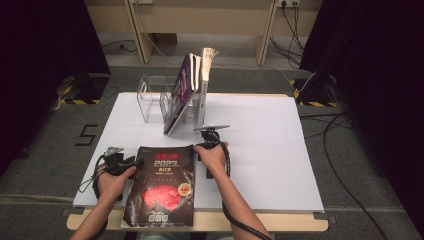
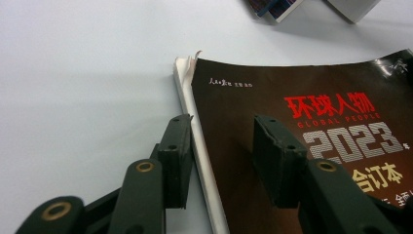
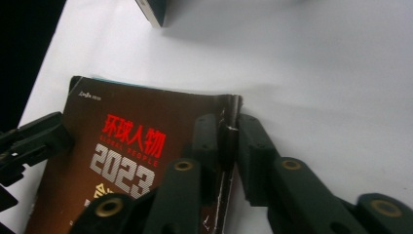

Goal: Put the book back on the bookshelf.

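A dark magazine with red characters and "2023" on its cover lies flat on the white table, near the front edge. My left gripper is at the magazine's left edge. In the left gripper view its jaws stand open astride that edge of the magazine, one on the table and one over the cover. My right gripper is at the upper right corner. In the right gripper view the right gripper is shut on the right edge of the magazine.
A clear acrylic rack stands at the back of the table with a dark magazine and a pale book leaning in it. The right half of the table is bare white. Cables trail on the floor at the right.
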